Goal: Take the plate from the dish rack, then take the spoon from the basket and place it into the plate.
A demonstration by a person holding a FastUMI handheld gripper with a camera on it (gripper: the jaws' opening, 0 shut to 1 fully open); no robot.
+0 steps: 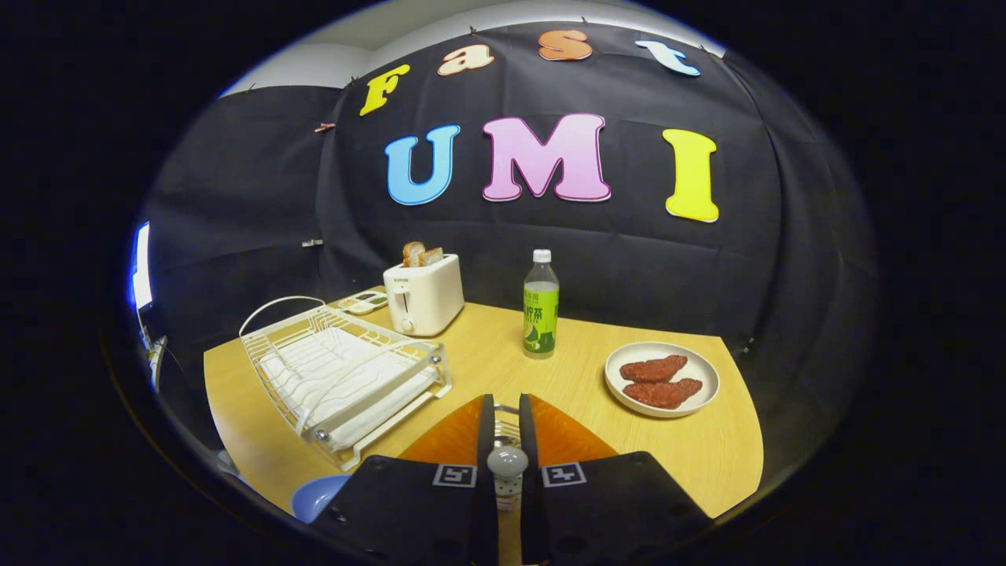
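gripper (507, 420) pointing forward and level, jaws nearly closed, pressing a spoon handle (507, 462) between them

Gripper (507, 401): two wedge-shaped fingers (452, 436) tapering forward, narrow slot between. Behind them, two matte black blocks (409, 511), each bearing a square black-and-white marker (455, 475) by the slot; small dark screws (339, 515) at outer corners.

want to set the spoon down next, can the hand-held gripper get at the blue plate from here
Probably yes. The hand-held gripper, closed on the spoon, has the blue plate close beside its fingers, near the dish rack, with nothing seen between them.
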